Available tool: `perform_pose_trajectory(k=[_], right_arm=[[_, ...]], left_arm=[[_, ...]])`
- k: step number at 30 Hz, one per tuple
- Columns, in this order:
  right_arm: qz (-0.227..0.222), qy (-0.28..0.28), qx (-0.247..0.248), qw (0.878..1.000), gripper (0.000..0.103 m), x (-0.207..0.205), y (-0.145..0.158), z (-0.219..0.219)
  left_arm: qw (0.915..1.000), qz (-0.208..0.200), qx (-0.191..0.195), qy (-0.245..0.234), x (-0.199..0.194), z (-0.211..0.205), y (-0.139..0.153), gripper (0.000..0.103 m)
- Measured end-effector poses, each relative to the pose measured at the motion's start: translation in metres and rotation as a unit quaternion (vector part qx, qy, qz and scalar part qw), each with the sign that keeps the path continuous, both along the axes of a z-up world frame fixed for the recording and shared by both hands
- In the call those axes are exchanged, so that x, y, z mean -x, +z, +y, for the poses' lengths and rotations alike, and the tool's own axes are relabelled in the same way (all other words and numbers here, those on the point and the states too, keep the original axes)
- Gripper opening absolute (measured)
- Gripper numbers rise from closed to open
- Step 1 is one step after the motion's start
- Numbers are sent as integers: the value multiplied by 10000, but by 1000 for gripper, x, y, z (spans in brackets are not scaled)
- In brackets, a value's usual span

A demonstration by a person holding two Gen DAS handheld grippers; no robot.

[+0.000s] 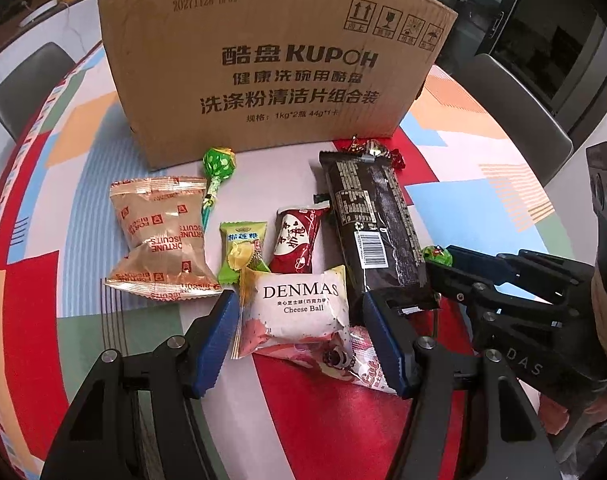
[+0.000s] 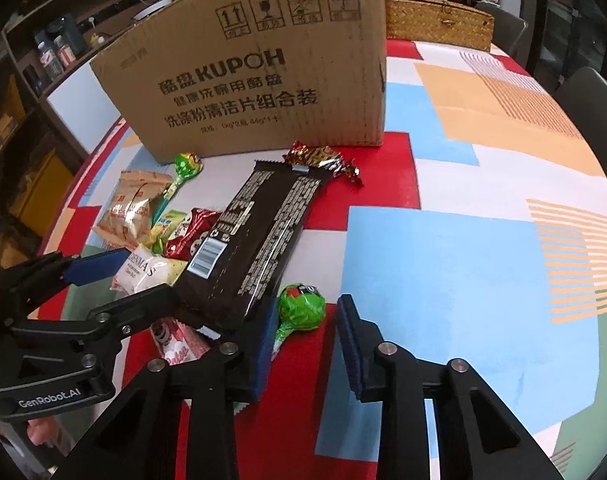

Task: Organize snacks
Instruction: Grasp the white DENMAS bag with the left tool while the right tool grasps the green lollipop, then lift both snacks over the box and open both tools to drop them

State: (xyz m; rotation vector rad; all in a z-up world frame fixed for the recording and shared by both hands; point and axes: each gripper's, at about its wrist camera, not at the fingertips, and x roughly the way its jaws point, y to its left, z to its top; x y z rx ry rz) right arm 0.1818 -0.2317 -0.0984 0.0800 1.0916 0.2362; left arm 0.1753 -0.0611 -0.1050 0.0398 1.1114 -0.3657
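Note:
Snacks lie on the table before a tall cardboard box (image 1: 271, 68) (image 2: 259, 76). My left gripper (image 1: 303, 336) is open, its jaws either side of a white Denmas Cheese Ball pack (image 1: 295, 312) (image 2: 143, 276). A pink pack (image 1: 363, 364) lies under it. A long dark biscuit pack (image 1: 377, 232) (image 2: 255, 240) lies to the right. My right gripper (image 2: 305, 344) is open around a green lollipop (image 2: 301, 306) (image 1: 437, 255). A fortune biscuit bag (image 1: 161, 240), another green lollipop (image 1: 219, 164), a green durian candy (image 1: 241, 252) and a red pack (image 1: 299, 240) lie left.
Foil-wrapped candies (image 2: 323, 160) (image 1: 371, 148) lie by the box's base. A woven basket (image 2: 435, 20) stands behind the box at the right. Grey chairs (image 1: 27, 84) (image 1: 515, 116) stand around the table (image 2: 463, 240). Shelves with bottles (image 2: 55, 52) are at the back left.

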Motion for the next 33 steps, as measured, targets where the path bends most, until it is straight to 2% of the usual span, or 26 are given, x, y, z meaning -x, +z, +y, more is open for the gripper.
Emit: perform_pose_trajectory(k=[5,11,16,33], right_arm=[[-17,15,31,10000,26,1,-1,2],[-31,-29,13,10000,26,3,0,2],[-77,-33,-57,9999,26,10,6,0],[-931,48,-54,9956,26,25,67,5]], left_arm=[[9999,135,82,17,0,0,-6,52],[10000,22,43,-4,5,-2,-2,46],[9998,-177,20,14,10,-4,9,45],[9948,-1003,164,88,24,3,70,45]])
